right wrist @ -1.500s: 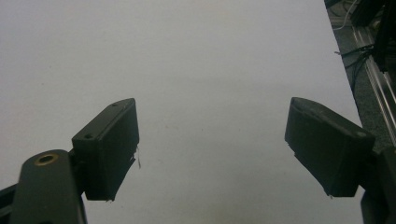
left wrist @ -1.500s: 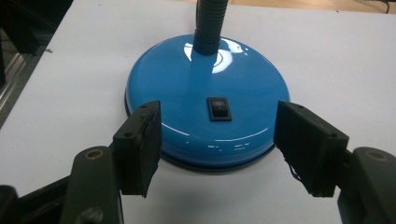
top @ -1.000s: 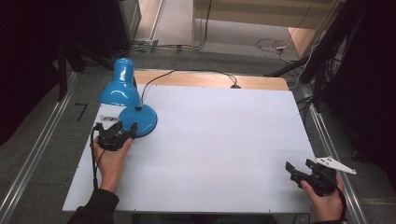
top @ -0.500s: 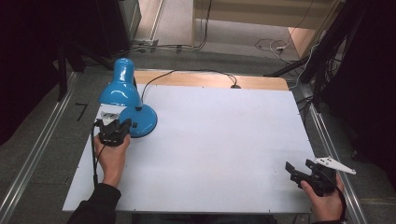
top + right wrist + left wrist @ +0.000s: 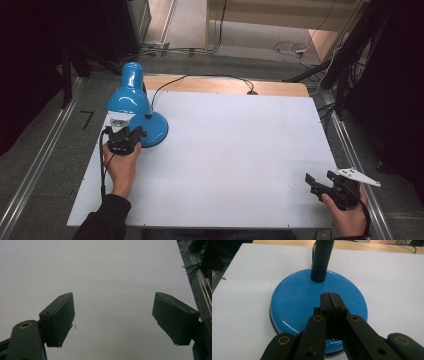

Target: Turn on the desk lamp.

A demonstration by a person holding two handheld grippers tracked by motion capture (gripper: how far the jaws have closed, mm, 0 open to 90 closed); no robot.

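Observation:
A blue desk lamp stands at the far left of the white table, its shade bent over its round blue base. My left gripper hovers at the near edge of that base, jaws pressed together with nothing between them. In the left gripper view the shut tips lie over the base, just short of the black ribbed neck. My right gripper rests at the table's near right corner, jaws wide apart over bare white surface.
The lamp's black cord runs along the wooden strip at the table's far edge. Metal rails flank the table on both sides. Cables lie on the floor behind.
My left gripper has moved forward toward the lamp, from beside the base to over its near edge. The right gripper has stayed where it was.

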